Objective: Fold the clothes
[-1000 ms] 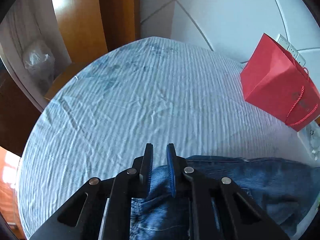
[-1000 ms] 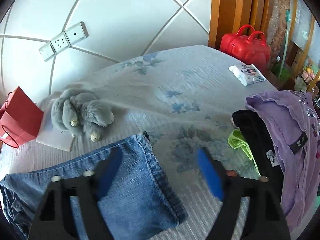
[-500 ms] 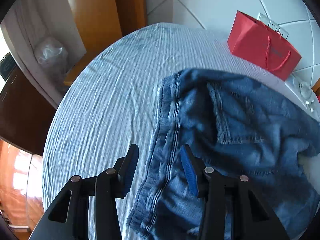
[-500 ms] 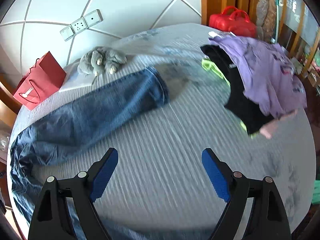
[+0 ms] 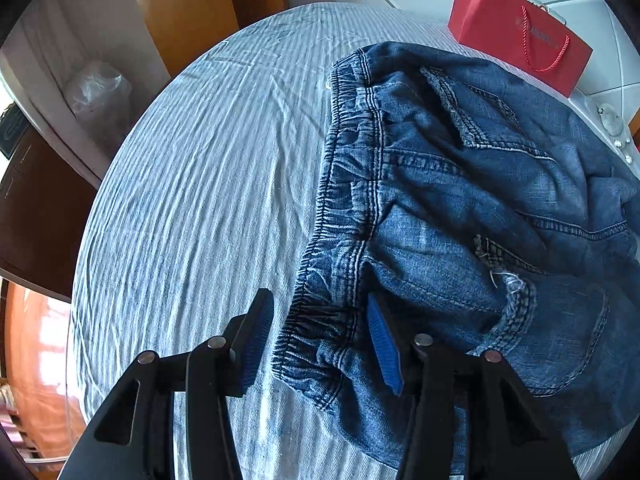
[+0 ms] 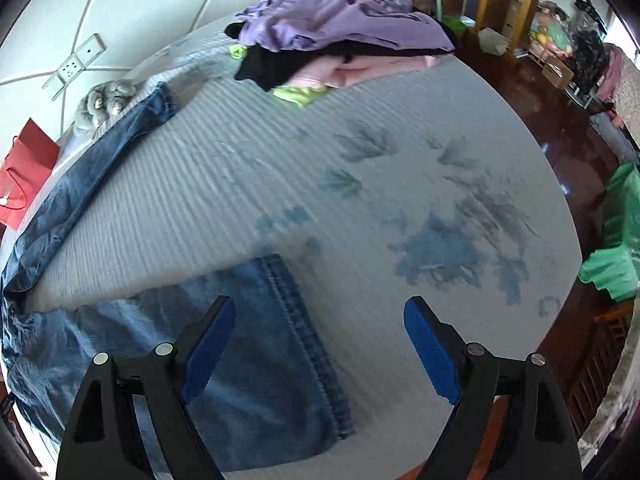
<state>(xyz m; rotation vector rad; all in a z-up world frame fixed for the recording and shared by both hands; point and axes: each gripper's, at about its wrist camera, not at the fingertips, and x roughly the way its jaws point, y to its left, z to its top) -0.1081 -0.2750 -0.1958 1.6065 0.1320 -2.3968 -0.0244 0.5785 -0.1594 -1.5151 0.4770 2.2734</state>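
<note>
From the left wrist view, the jeans lay rumpled on the striped bed, their gathered elastic waistband running down toward the camera. The left tongs stood apart, one blue pad over bare sheet and the other over denim, with the nearest stretch of the waistband between them; whether either pad touched cloth I could not tell. A red paper bag stood beyond the jeans near the headboard.

From the right wrist view, the right tongs were spread wide and held nothing. One trouser leg lay just below them, its stitched hem between the pads, while the other leg stretched away toward a grey plush toy. A pile of other clothes sat at the far side of the bed.

To my eye the denim looked thick, limp and fairly heavy, likely to sag and drag rather than keep a shape. The doubled hem and the bunched waistband seemed the firmest places to pinch, giving the pads something bulky to bite.
</note>
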